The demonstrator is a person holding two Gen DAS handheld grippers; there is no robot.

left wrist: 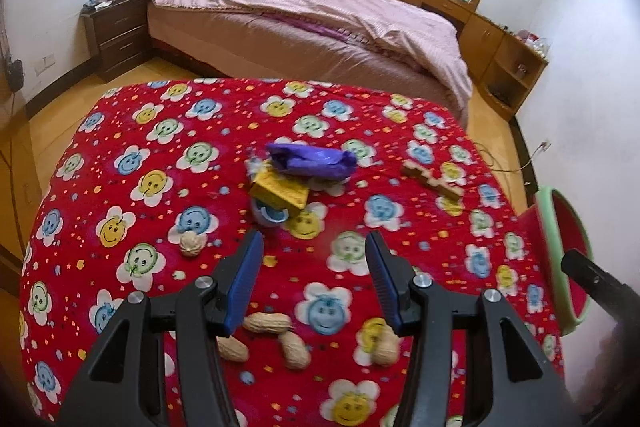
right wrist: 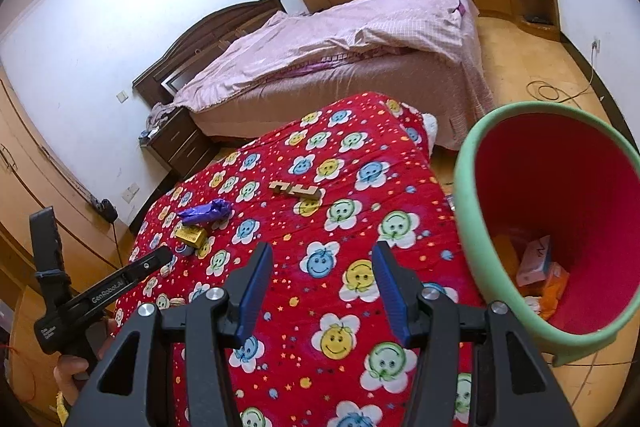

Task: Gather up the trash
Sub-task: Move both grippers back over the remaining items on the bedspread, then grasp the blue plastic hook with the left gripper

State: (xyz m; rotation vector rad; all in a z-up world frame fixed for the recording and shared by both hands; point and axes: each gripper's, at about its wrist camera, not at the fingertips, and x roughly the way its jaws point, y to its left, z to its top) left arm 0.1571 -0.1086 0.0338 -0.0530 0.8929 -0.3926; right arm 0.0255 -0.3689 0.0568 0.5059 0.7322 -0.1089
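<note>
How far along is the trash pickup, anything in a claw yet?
Done: the bin already holds a few wrappers. In hand: nothing; left claw and right claw are both open and empty over the blanket. Left: purple wrapper, yellow box, walnut, peanuts and the wooden piece.
</note>
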